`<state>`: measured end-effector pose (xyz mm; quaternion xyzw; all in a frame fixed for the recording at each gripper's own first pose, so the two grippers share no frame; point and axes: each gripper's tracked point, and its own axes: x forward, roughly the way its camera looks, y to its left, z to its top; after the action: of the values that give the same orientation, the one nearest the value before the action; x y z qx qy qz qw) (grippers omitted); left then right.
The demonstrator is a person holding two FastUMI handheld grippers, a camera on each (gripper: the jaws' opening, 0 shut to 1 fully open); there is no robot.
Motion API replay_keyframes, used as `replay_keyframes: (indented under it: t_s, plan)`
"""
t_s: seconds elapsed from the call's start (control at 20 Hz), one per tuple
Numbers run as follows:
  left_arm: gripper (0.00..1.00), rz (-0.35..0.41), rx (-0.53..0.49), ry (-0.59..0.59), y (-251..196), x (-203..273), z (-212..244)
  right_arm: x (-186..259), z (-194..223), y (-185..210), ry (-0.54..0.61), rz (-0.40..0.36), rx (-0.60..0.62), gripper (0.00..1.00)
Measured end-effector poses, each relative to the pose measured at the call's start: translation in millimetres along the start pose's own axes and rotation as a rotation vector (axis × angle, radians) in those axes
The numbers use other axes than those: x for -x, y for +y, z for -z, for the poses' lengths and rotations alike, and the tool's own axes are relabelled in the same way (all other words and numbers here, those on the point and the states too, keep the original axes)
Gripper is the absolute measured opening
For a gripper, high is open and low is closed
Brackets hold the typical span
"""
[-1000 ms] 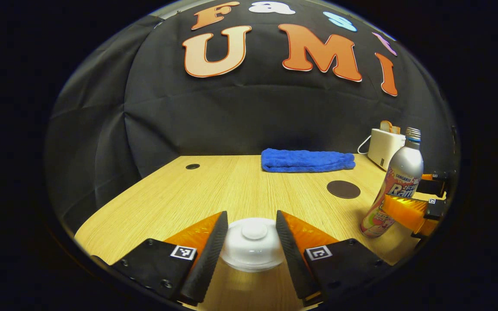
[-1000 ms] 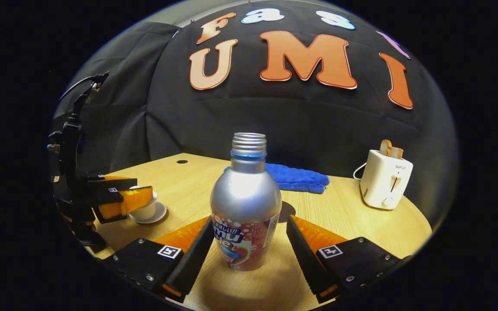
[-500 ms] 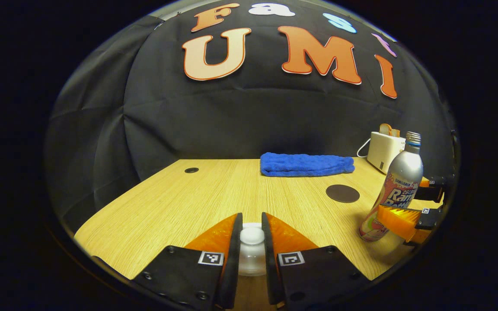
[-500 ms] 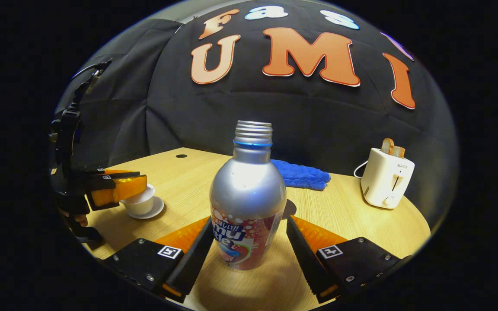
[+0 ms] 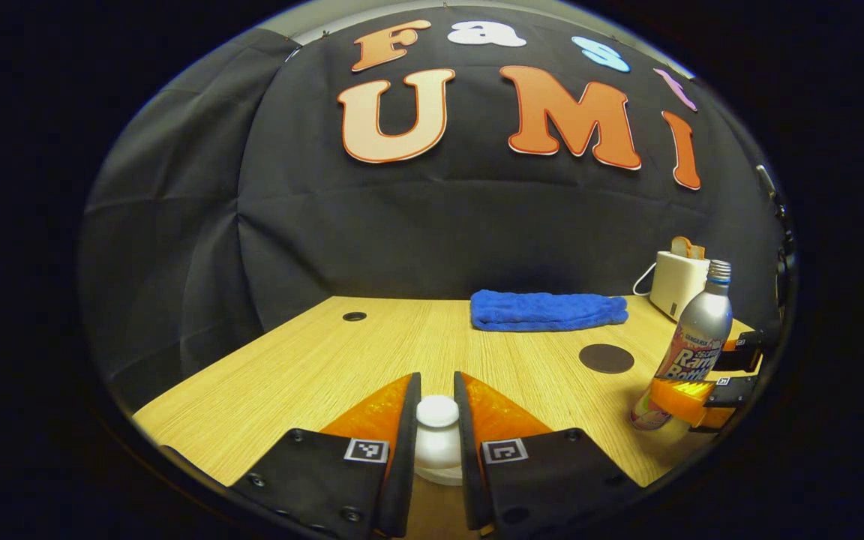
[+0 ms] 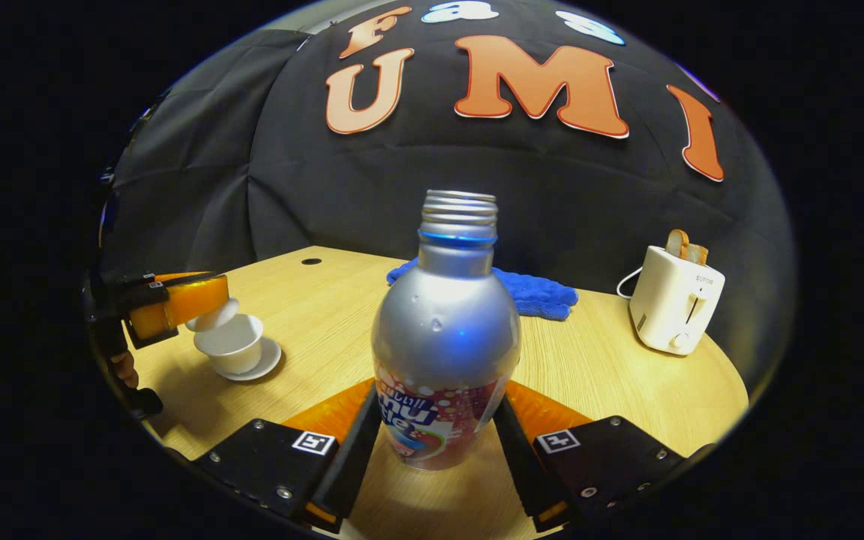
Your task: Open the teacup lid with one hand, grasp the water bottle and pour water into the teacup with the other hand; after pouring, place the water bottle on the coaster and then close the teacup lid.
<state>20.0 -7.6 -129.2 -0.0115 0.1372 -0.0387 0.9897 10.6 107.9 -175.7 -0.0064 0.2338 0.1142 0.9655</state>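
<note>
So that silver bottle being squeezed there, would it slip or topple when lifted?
Probably firm: the water bottle looks like metal. Its glossy, rounded body might slip between the right tool's fingers, which press low on it. Being tall, narrow and uncapped, it could tip and spill if jolted.

1. The left gripper view sits low over the worktop [image 5: 312,360] and looks along its own left gripper [image 5: 437,435] toward the back wall, very close to the white lid [image 5: 437,411].
2. The right gripper view looks the same way, very close to the water bottle [image 6: 445,345].
3. Both views share the blue towel [image 5: 548,310], the toaster [image 6: 676,310] and the bottle.
</note>
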Motion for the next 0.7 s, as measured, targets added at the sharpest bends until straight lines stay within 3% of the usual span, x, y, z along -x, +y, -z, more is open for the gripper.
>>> replay_keyframes:
  t_s: [0.25,0.7]
  plan:
    - [0.31,-0.029,0.01,-0.013,21,8,-3,0,-11,-7,0.012,0.046,0.035,0.76]
    - [0.31,-0.103,0.015,-0.026,67,23,-4,-5,-54,-11,-0.028,0.149,0.373,0.76]
